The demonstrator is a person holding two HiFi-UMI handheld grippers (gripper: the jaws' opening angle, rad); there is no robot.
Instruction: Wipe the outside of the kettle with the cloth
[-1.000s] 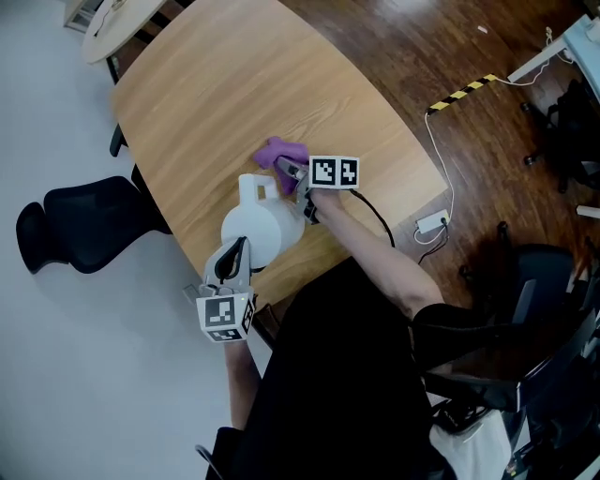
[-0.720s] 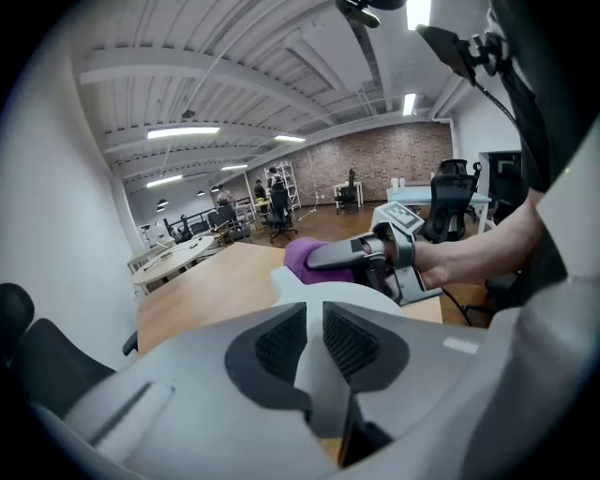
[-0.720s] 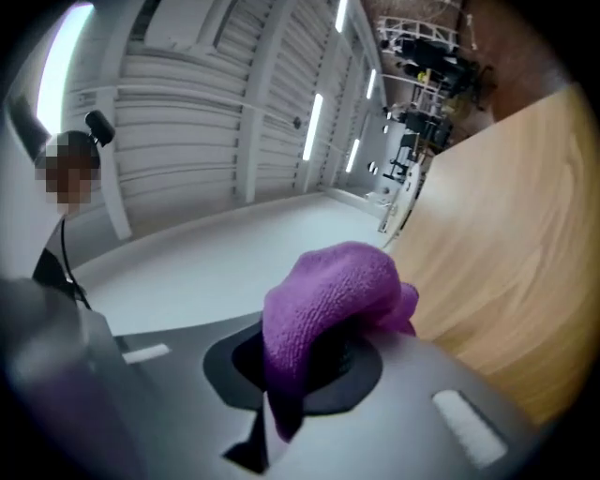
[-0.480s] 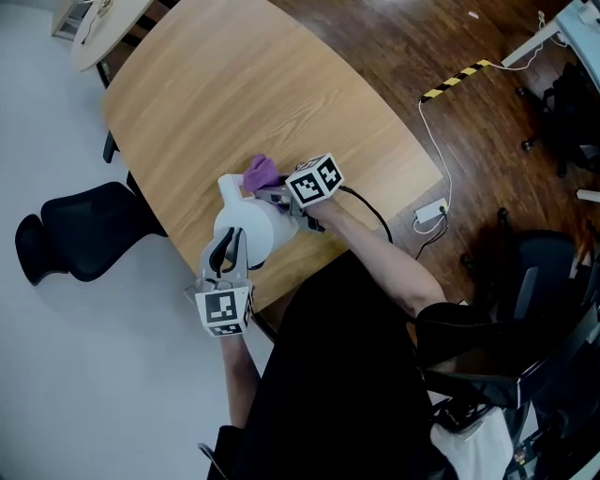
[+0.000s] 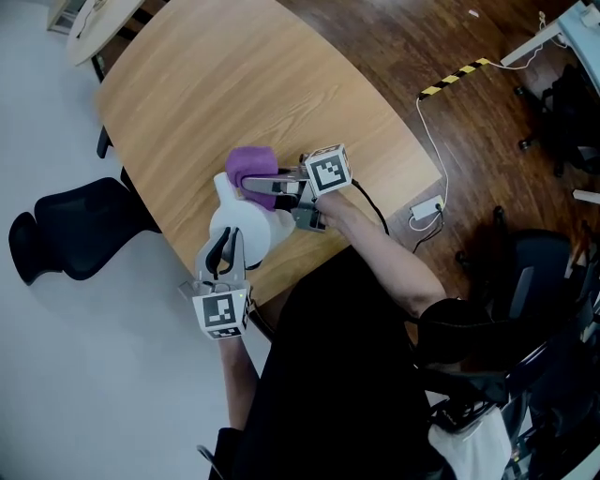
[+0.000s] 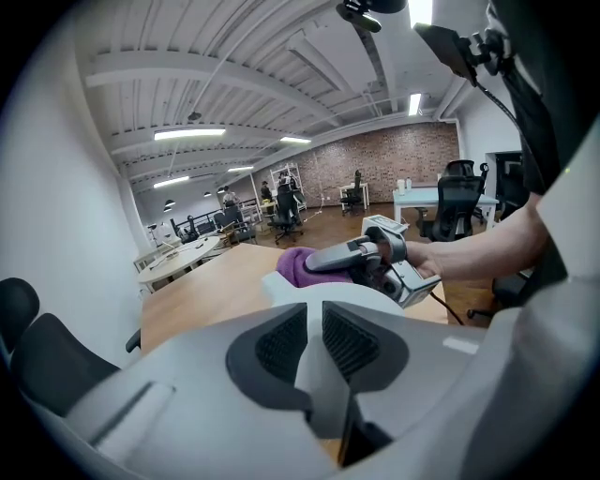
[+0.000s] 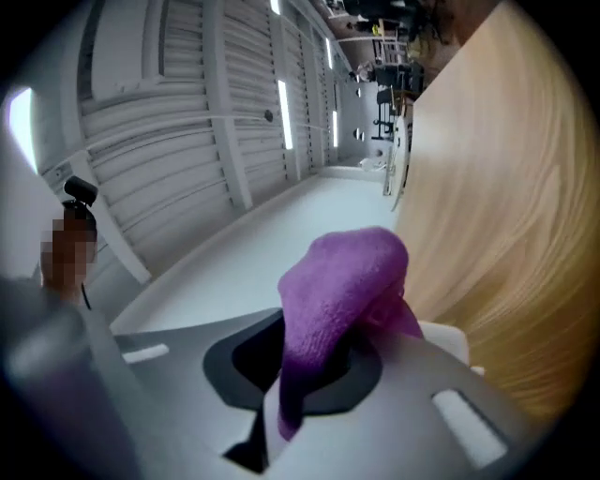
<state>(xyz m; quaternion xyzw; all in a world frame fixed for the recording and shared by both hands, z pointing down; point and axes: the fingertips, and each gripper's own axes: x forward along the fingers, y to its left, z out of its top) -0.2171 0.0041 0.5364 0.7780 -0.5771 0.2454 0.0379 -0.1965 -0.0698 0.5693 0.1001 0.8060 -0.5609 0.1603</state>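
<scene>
The white kettle [image 5: 246, 232] stands near the front edge of the oval wooden table [image 5: 281, 84], its spout [image 5: 222, 185] pointing away. My left gripper [image 5: 225, 253] comes in from the near side and is shut on the kettle's handle [image 6: 313, 349], which shows as a thin white strip between the dark pads. My right gripper [image 5: 258, 184] reaches from the right over the kettle's top and is shut on the purple cloth [image 5: 249, 165]. The cloth [image 7: 347, 281] bulges out of the jaws. From the left gripper view, the cloth [image 6: 302, 265] sits just past the kettle's top.
A black office chair [image 5: 75, 234] stands left of the table, and another [image 5: 530, 281] on the right. A power strip [image 5: 427, 208] with its cable lies on the wooden floor. A second table [image 5: 94, 23] is at the top left.
My right gripper has lifted the cloth from the table beside the kettle's far side and carried it left, up over the kettle's top near the spout. The left gripper kept its hold.
</scene>
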